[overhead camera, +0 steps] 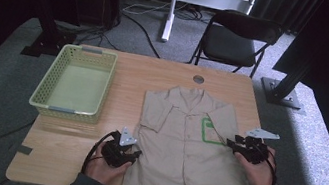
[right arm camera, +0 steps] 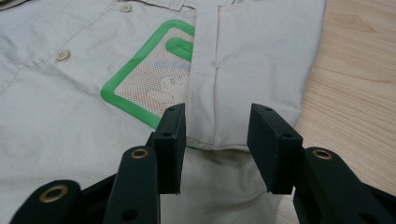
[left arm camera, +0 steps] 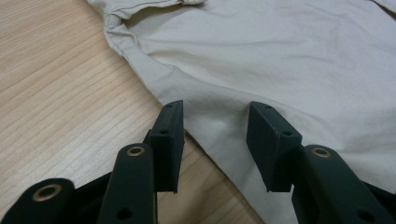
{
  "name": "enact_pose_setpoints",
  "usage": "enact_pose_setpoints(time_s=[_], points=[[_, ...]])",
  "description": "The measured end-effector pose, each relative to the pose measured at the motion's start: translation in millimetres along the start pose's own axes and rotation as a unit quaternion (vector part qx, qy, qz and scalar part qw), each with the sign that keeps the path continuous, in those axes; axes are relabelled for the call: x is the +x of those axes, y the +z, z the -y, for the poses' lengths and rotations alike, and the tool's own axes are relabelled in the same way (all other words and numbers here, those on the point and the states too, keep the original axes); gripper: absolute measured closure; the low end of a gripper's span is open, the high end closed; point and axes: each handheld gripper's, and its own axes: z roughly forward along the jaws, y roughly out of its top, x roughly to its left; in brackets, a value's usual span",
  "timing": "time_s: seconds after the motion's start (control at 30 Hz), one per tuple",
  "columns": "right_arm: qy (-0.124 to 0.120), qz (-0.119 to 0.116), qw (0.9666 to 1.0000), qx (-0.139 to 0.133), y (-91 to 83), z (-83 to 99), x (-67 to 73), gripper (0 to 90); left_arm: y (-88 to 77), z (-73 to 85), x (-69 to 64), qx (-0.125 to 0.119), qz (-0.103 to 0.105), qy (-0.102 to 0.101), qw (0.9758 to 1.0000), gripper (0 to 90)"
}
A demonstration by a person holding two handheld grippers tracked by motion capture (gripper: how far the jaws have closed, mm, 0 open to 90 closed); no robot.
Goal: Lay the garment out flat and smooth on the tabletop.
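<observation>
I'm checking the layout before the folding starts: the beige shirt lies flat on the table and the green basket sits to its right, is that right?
Not quite. The beige shirt does lie flat on the table, but the green basket sits to its left, not its right, as the high view shows.

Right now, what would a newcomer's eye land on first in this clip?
The beige shirt lying flat on the table, its green-edged chest patch partly covered by a folded-in sleeve. A gripper sits at each side of it, left gripper at the side hem and right gripper at that sleeve, both open. A pale green basket stands to the left.
</observation>
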Motion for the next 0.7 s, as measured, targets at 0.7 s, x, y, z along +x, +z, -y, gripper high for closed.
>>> enact_pose_setpoints(time_s=[0.7], points=[[-0.001, -0.016, 0.9998, 0.009, 14.2, 3.7, 7.6, 54.7, -2.6, 0.1, -2.9, 0.005, 0.003, 0.007, 1.0, 86.8]])
